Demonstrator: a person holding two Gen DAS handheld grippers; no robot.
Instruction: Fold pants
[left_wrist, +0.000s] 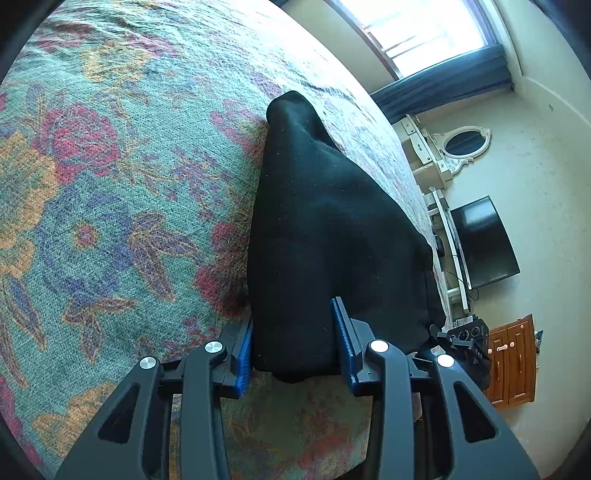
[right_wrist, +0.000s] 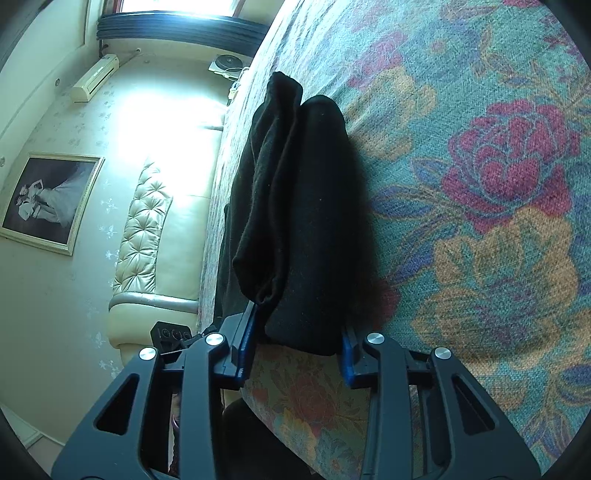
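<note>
Lying on the bed (left_wrist: 110, 184), near the edge closest to the person, the pants (left_wrist: 332, 229) are a black, soft bundle already doubled into a long, narrow stack that runs away from both cameras across the flowered bedspread. In the right wrist view the pants (right_wrist: 306, 206) show at least two layers, one thick fold beside a looser flap whose hem hangs at the near end.

The left gripper (left_wrist: 295, 347) stands partly wide, its blue pads on either side of the near end of the stack; the fabric fills the gap, but I cannot tell whether the pads press it. The right gripper (right_wrist: 295, 343) is set the same way, straddling the near end with the cloth between its pads, and whether it squeezes is also unclear. A small part of the other gripper shows at the edge of each view, so the two sit close together.

The cloth looks like a fuzzy knit: light, limp, not slippery, not fragile. It will likely sag and slide apart if lifted by one layer, so a hold should pinch all layers together at the near corners of the stack. The loose flap on the right gripper's side is the part most likely to slip free, and it deserves a deeper bite.
</note>
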